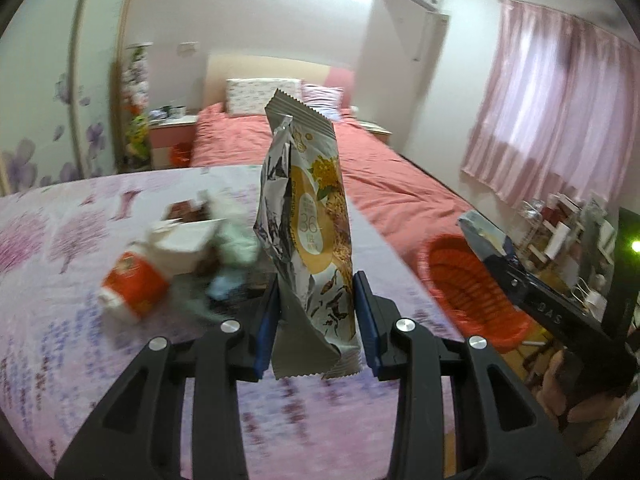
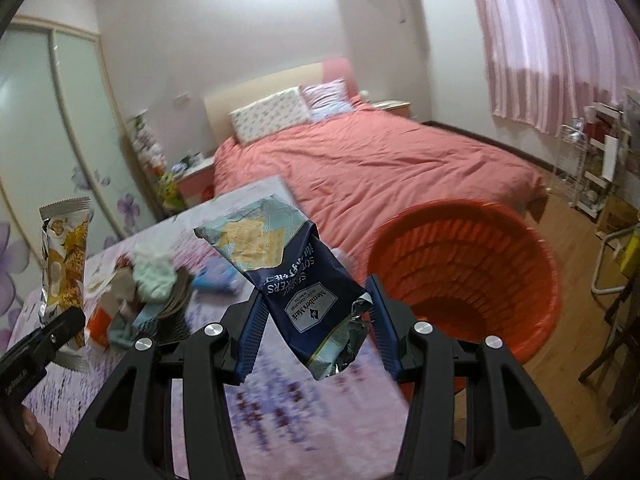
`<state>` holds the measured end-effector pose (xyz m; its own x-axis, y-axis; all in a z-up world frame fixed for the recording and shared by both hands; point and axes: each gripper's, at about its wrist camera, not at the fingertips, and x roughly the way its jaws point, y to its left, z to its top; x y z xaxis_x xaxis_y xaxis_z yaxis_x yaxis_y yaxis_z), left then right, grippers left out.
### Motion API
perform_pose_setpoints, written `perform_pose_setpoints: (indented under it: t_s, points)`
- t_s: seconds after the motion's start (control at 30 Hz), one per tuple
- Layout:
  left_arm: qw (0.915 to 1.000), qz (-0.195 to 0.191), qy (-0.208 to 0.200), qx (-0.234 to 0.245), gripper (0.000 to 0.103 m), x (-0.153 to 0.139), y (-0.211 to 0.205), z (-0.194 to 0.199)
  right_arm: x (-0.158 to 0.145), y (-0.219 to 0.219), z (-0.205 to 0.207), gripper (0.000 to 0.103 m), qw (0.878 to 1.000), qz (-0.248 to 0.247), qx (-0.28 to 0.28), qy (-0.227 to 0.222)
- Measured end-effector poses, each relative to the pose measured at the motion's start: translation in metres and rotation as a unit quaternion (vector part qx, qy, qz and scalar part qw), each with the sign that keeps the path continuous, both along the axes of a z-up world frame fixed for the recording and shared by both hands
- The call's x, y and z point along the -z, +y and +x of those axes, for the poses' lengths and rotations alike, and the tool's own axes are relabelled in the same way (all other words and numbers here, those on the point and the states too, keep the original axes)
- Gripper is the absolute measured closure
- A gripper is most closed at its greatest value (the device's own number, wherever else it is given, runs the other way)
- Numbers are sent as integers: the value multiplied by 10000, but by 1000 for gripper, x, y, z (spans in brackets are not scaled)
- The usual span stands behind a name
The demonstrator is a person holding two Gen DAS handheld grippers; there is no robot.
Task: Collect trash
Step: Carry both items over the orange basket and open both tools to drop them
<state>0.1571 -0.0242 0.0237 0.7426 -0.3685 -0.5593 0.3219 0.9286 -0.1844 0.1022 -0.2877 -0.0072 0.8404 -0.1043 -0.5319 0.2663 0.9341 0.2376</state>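
Trash is what we carry: our left gripper is clamped on an upright silver-and-yellow snack wrapper, and our right gripper is clamped on a tilted navy cracker wrapper. Both wrappers hang above the floral tablecloth. More litter lies heaped on it, and an orange basket stands just beside the table.

Basket right of table

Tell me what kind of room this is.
A home bedroom, most likely: a bed with a salmon cover and pillows, pink curtains at the window, and a sliding wardrobe with flower decals.
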Motion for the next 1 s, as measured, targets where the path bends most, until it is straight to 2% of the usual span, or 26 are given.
perform_pose_setpoints:
  t_s: [0.3,0.6,0.87,0.97,1.0]
  points:
    - [9958,68,-29,910,67,3,-92,5,14,-51,-4,54,9971,176,741,14]
    - [9849,239,143,1706,67,29,-178,26,31,-97,1,54,9920,457,1178,40]
    - [9777,477,360,2014,67,57,-235,52,43,-129,7,54,9882,764,1330,-39]
    - [9765,573,484,2023,65,69,-244,65,48,-136,11,50,9872,895,1319,-72]
    - [9767,584,505,2001,62,70,-246,67,48,-139,12,45,9872,912,1305,-66]
